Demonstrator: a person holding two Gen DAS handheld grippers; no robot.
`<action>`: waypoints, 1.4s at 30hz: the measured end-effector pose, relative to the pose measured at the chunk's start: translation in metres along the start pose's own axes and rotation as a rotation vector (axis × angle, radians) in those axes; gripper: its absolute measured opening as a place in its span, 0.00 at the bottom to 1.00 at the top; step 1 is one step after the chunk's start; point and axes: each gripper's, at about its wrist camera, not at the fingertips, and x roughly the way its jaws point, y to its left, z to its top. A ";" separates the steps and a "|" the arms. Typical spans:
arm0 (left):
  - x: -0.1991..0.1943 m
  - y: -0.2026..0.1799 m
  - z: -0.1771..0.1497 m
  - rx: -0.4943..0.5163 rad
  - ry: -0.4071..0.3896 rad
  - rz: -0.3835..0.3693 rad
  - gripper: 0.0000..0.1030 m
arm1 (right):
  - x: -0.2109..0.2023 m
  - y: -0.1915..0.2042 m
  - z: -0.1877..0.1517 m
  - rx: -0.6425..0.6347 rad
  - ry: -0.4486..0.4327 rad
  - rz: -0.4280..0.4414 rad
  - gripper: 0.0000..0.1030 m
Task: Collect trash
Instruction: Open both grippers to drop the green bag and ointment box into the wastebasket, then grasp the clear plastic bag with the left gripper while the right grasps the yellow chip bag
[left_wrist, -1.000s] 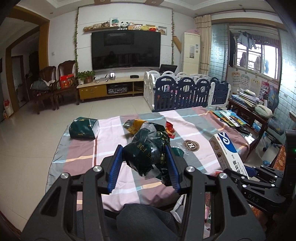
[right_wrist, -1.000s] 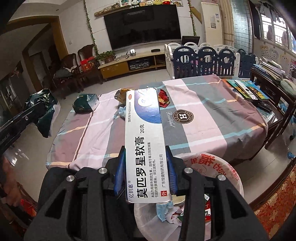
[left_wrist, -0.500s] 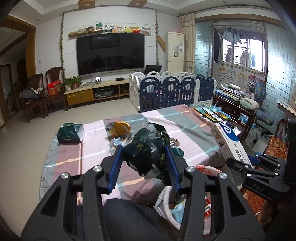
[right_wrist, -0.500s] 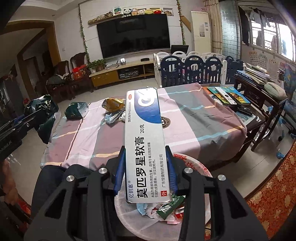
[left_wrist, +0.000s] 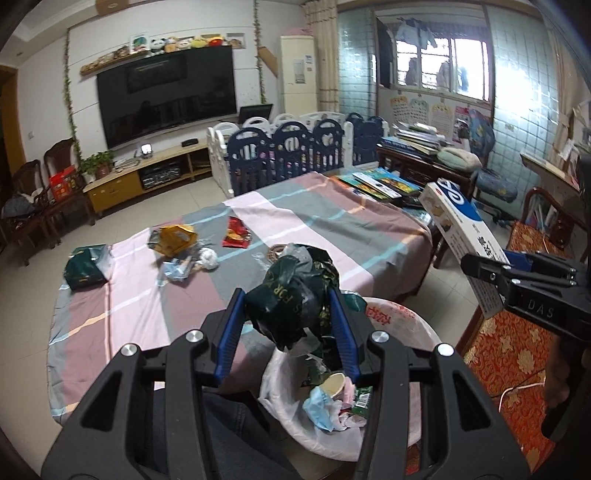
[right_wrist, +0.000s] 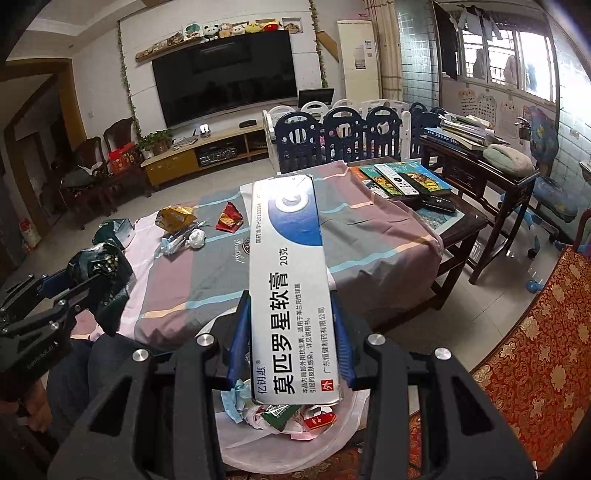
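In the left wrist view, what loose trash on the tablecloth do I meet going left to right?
Dark green foil bag → yellow crumpled snack wrapper → white crumpled tissue ball → red snack wrapper.

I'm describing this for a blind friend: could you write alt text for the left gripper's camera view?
The left gripper clamps a crumpled dark green bag above a white-lined trash bin already holding scraps. Beyond, wrappers lie on a striped tablecloth; at right, the right gripper holds a long blue-and-white box.
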 end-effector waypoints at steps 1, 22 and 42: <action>0.009 -0.004 0.001 0.005 0.018 -0.022 0.45 | 0.001 -0.003 -0.001 0.007 0.004 0.001 0.39; 0.067 0.069 -0.019 -0.197 0.185 0.044 0.81 | 0.079 0.007 -0.049 0.059 0.340 0.032 0.70; 0.302 0.286 0.018 -0.515 0.348 0.163 0.81 | 0.165 0.016 -0.046 0.145 0.462 0.031 0.70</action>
